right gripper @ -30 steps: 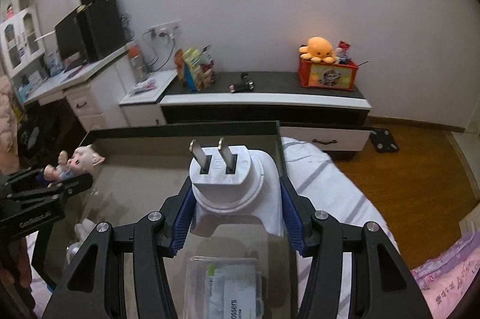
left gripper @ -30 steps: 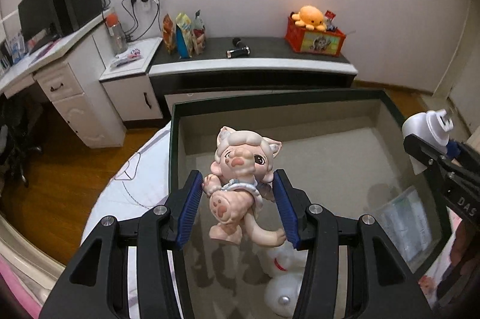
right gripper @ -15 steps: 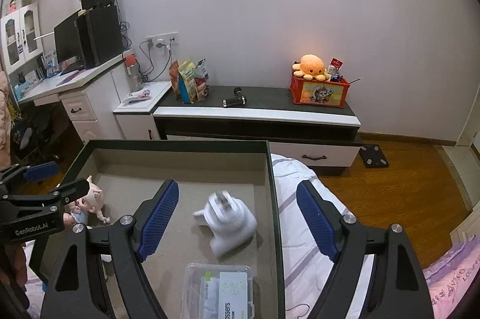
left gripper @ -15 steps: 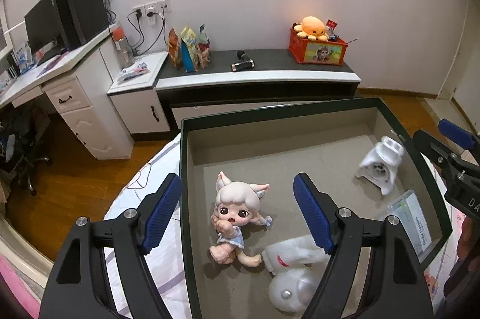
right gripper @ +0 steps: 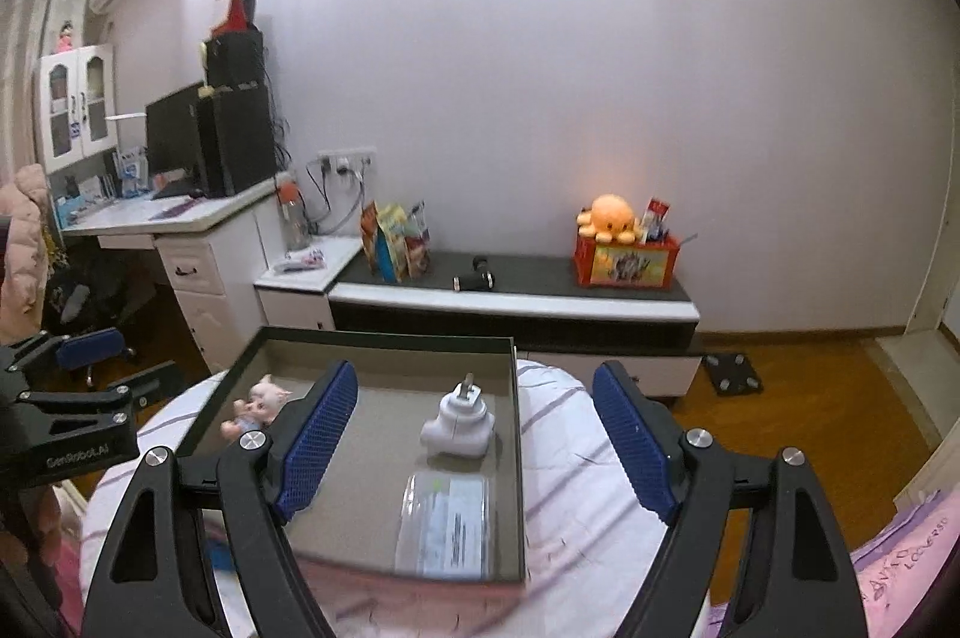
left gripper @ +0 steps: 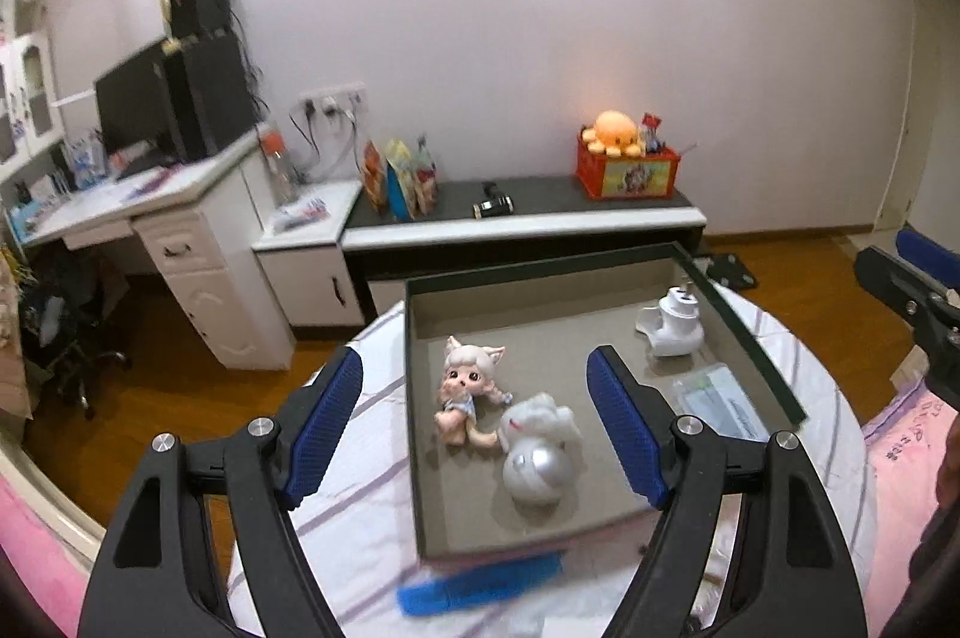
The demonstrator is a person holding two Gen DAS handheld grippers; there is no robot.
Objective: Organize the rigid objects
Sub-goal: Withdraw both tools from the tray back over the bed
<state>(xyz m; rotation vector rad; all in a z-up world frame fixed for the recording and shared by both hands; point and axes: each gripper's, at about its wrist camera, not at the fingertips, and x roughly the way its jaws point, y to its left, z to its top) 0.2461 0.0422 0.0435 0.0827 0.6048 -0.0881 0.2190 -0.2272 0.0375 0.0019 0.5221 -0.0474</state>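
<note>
Grey lining covers the floor of the dark-rimmed tray (left gripper: 750, 344), which sits on a round table with a white, purple-striped cloth (left gripper: 360, 488). Four things lie inside it. The pale cat-eared doll (left gripper: 465, 389) lies near the left wall, and just beside it, touching at the tail, is a white toy with a silvery ball (left gripper: 537, 449) (its exact shape is too blurred to tell). The white plug adapter (right gripper: 459, 425) rests toward the right wall with its prongs pointing up and away, and a clear plastic packet (right gripper: 450, 524) lies flat just in front of it.

Both sets of jaws stand wide apart with nothing between the blue pads — they have just been opening. The left gripper (left gripper: 474, 434) hangs above the tray's left half, the doll and the ball toy showing through the gap below it, untouched. The right gripper (right gripper: 474, 434) hangs over the tray's right edge, framing the adapter and the packet, also clear of both.

A blurred blue strip (left gripper: 480, 584) lies on the cloth just outside the tray's near wall.
</note>
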